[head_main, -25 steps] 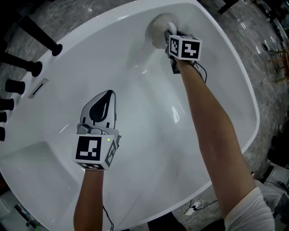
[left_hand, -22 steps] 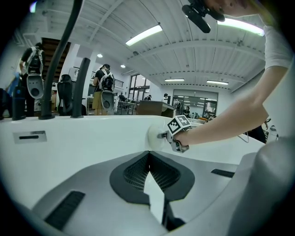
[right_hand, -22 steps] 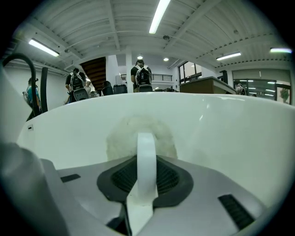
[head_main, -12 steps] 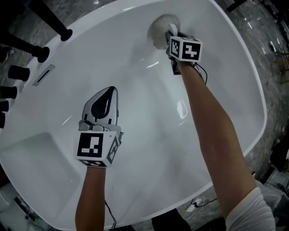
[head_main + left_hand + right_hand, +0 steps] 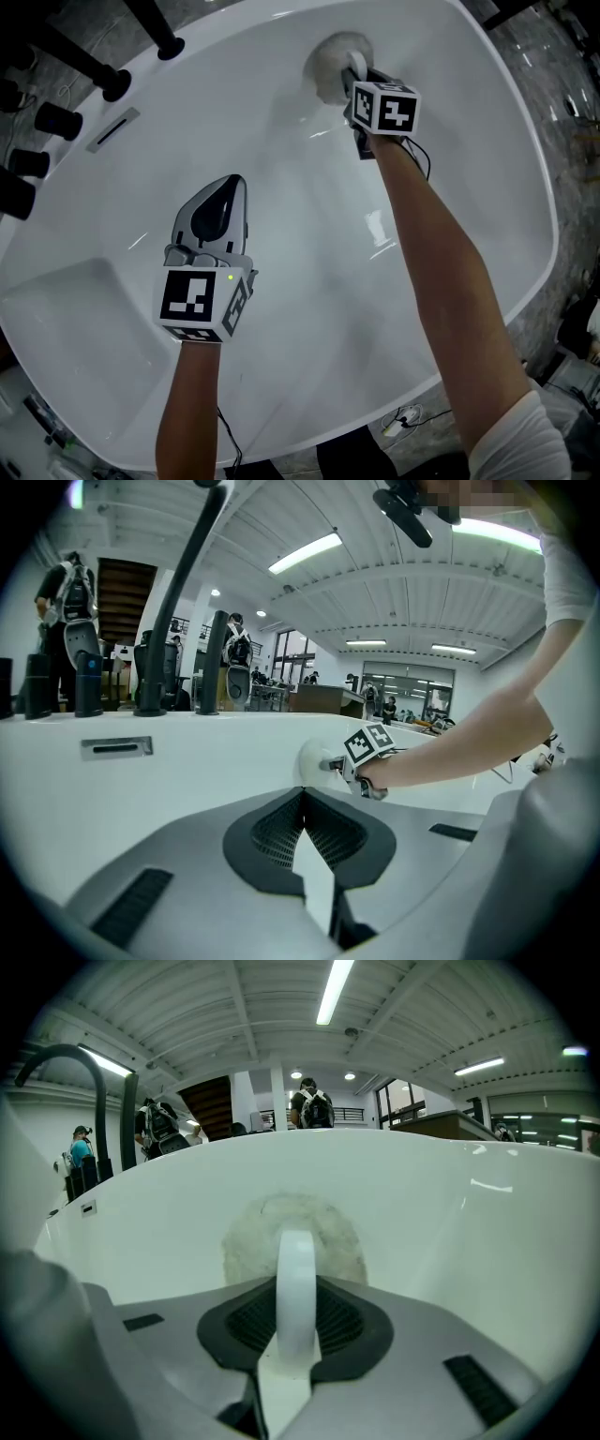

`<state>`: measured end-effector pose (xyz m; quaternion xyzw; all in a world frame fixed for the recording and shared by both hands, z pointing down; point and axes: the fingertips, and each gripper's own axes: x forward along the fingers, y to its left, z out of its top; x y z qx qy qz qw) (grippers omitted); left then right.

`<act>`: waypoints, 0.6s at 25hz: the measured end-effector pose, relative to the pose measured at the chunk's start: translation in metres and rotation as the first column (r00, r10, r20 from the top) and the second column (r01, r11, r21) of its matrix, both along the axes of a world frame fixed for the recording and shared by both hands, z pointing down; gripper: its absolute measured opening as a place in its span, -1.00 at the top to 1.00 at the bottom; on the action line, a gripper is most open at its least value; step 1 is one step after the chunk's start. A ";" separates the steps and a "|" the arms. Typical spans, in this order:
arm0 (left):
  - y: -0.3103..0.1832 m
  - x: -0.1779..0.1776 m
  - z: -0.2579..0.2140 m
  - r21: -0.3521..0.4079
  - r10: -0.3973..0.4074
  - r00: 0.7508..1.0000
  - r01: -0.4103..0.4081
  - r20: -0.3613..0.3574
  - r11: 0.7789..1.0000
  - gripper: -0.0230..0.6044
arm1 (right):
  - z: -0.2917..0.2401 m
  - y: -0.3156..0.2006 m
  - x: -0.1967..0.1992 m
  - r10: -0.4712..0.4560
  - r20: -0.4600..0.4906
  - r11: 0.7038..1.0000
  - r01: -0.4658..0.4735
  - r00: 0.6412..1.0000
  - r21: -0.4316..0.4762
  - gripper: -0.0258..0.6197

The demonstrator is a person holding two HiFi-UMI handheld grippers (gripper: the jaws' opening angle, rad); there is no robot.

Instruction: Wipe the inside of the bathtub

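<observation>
A round white wiping pad (image 5: 330,64) with a white loop handle (image 5: 296,1283) presses flat against the far inner wall of the white bathtub (image 5: 441,122). My right gripper (image 5: 352,75) is shut on that handle; in the right gripper view the pad (image 5: 292,1238) fills the middle, just beyond the jaws. My left gripper (image 5: 217,208) hovers over the tub's middle, jaws closed together and holding nothing. In the left gripper view the pad (image 5: 314,762) and the right gripper's marker cube (image 5: 372,747) show ahead.
Black faucet fittings (image 5: 103,80) and a slotted overflow plate (image 5: 112,128) line the tub's left rim. A stepped ledge (image 5: 84,319) sits at the tub's near-left. Grey stone floor surrounds the tub; a cable (image 5: 405,424) lies beyond the near rim.
The pad and right gripper stay at the same spot on the far wall. The left gripper has shifted slightly, and the head view has swung a little, moving the faucets rightward.
</observation>
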<state>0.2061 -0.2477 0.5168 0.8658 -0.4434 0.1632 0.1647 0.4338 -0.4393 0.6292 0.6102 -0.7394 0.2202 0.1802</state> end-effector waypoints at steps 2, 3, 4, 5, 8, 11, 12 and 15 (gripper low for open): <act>0.003 -0.009 -0.003 0.003 -0.013 1.000 0.013 -0.006 1.000 0.89 | -0.002 0.002 -0.012 -0.009 -0.003 1.000 0.009 1.000 0.000 0.63; 0.004 -0.013 -0.005 0.003 -0.017 1.000 0.017 -0.007 1.000 0.89 | -0.005 0.004 -0.016 -0.009 -0.012 1.000 0.009 1.000 0.003 0.63; 0.006 -0.018 -0.006 0.003 -0.020 1.000 0.020 -0.006 1.000 0.89 | -0.007 0.006 -0.021 -0.010 -0.018 1.000 0.010 1.000 0.004 0.63; 0.008 -0.023 -0.007 0.002 -0.025 1.000 0.025 -0.006 1.000 0.89 | -0.009 0.008 -0.027 -0.014 -0.020 1.000 0.014 1.000 0.005 0.63; 0.015 -0.043 -0.009 -0.001 -0.046 0.999 0.046 -0.005 0.999 0.89 | -0.009 0.012 -0.051 -0.038 -0.009 0.999 0.038 0.999 0.002 0.63; 0.021 -0.058 -0.011 0.001 -0.058 0.998 0.058 -0.006 0.998 0.89 | -0.011 0.017 -0.070 -0.048 0.000 0.999 0.048 0.999 0.004 0.63; 0.024 -0.063 -0.011 0.000 -0.062 0.998 0.062 -0.005 0.998 0.89 | -0.013 0.019 -0.075 -0.049 -0.006 0.999 0.049 0.999 0.006 0.63; 0.031 -0.080 -0.015 -0.002 -0.077 0.997 0.077 -0.005 0.997 0.89 | -0.014 0.024 -0.095 -0.061 0.005 0.998 0.061 0.998 0.002 0.63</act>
